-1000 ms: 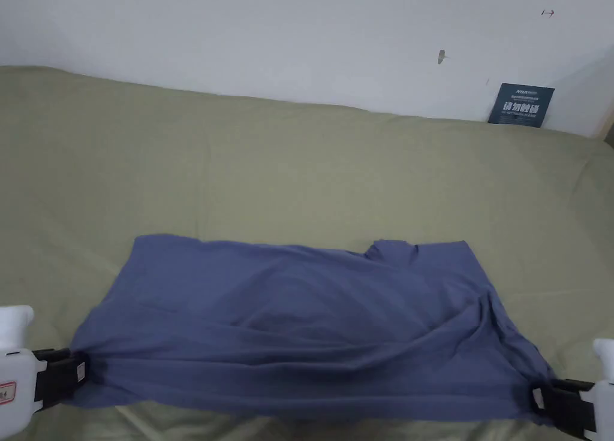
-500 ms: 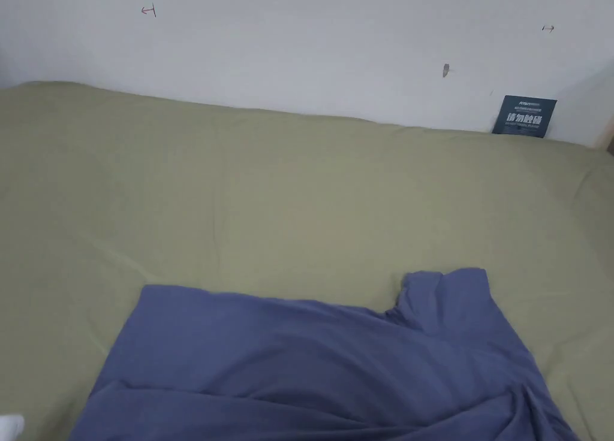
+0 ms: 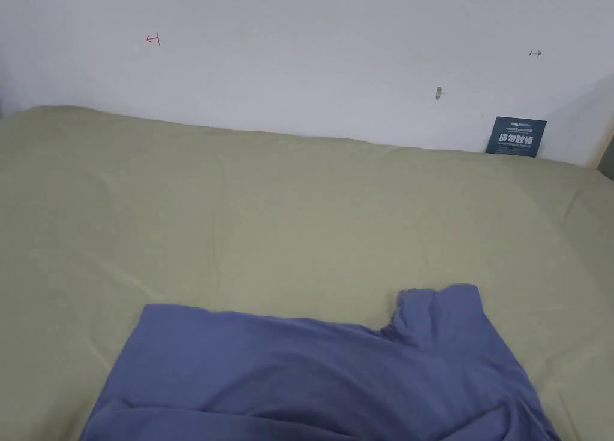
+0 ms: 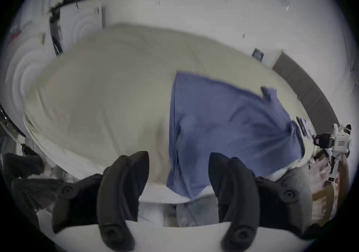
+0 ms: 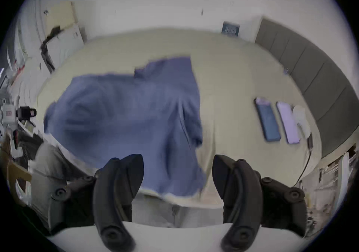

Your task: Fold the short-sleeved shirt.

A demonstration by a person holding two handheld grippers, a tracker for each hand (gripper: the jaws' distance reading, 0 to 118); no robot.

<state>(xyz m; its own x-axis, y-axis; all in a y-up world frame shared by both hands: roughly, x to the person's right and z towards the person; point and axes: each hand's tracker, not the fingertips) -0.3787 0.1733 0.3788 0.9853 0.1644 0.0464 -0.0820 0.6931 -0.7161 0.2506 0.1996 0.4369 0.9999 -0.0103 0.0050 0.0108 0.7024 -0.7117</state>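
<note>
**Now both jaws stand off the shirt**

Right now the blue short-sleeved shirt (image 3: 324, 376) lies spread on the olive-sheeted bed (image 3: 270, 220), filling the lower part of the head view, its near edge cut off by the bottom of the frame. One sleeve (image 3: 441, 313) pokes up at the lower right, toward the white wall (image 3: 300, 59). Wrinkles run across the body of the cloth, so it is not lying flat.

My left gripper (image 4: 178, 170) hangs above the near edge of the bed with its jaws spread wide and nothing between them; the shirt's corner shows through the gap at the lower centre of the left gripper view. My right gripper (image 5: 177, 170) is the same: jaws parted, released, with the shirt's other near corner below and beyond them. Both gripper views are blurred.

I judge that no fold is made yet and the next step is to take hold of an edge again. The risks, as I see them: the near edge seems to hang over the side of the bed, so the cloth may slide off if I tug unevenly. Pinching through a wrinkle could catch two layers and drag the whole shirt askew. Two phones (image 5: 268, 120) lie on the bed at the right of the right gripper view, apart from the shirt; a wide sweep could knock them.
</note>
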